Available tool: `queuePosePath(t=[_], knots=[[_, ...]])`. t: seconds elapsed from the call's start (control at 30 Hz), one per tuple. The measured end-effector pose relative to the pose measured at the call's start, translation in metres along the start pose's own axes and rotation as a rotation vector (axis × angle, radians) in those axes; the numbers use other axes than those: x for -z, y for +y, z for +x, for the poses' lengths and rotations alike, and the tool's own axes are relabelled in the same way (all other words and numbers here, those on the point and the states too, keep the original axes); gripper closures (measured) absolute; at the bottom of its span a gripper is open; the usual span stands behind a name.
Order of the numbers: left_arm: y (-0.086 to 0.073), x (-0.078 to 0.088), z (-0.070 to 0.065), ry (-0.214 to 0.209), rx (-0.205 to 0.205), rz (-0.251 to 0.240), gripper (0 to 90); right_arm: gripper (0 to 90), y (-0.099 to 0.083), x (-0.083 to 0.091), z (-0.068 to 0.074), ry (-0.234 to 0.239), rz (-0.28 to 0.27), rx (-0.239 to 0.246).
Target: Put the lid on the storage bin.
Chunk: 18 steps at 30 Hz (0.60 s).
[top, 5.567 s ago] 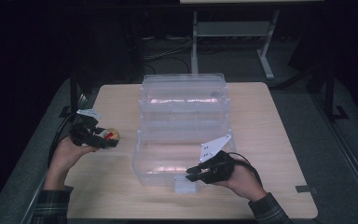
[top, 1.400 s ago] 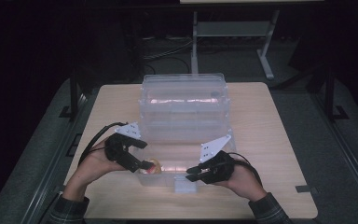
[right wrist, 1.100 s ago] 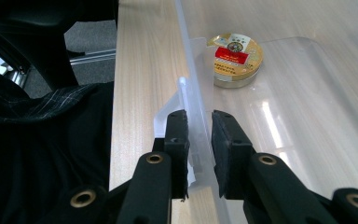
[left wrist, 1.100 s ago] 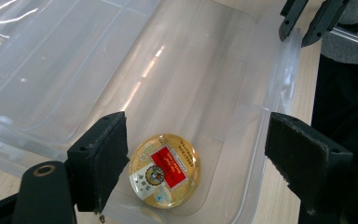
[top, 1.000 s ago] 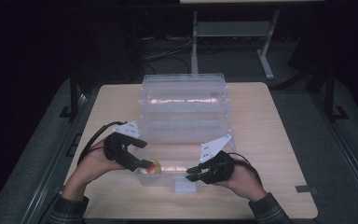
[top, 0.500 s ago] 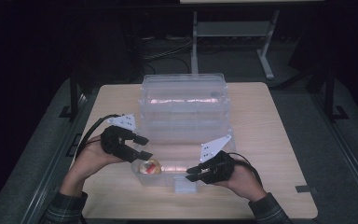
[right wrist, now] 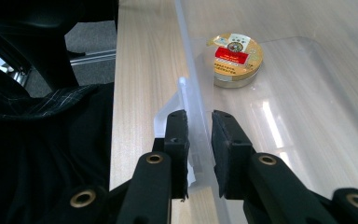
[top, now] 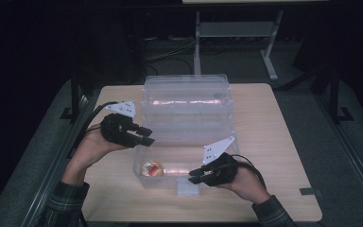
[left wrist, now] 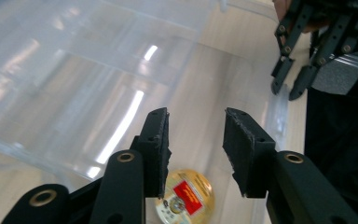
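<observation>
Table: pale wooden tabletop, carrying the box.
Box: clear plastic storage box, front section open.
Right gripper: jaws clamped on the box's near wall.
Left gripper: above the box's left edge, jaws just been closing, half apart, nothing between them.
Tin: small round gold tin with red label, on the box floor, near-left corner.

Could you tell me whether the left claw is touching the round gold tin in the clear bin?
Apart. In the left gripper view the left claw has empty, just-closing jaws above the tin, which lies alone on the bin floor.
</observation>
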<state>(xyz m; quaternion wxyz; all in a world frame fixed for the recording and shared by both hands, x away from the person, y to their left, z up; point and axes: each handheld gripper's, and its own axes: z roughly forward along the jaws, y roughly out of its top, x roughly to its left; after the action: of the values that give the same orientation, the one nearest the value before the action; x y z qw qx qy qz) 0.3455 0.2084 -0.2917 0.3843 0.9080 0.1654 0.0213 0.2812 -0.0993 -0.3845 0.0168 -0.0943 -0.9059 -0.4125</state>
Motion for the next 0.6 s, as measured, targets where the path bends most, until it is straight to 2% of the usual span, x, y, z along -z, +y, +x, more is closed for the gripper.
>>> queuePosePath(t=[0.17, 0.6], knots=[[0.011, 0.003, 0.008, 0.004, -0.005, -0.017, 62.0, 76.6, 0.0, 0.0, 0.0, 0.002, 0.004, -0.005], [0.039, 0.006, 0.026, 0.022, -0.051, -0.039, 62.1, 76.6, 0.0, 0.0, 0.001, -0.001, 0.002, -0.005]])
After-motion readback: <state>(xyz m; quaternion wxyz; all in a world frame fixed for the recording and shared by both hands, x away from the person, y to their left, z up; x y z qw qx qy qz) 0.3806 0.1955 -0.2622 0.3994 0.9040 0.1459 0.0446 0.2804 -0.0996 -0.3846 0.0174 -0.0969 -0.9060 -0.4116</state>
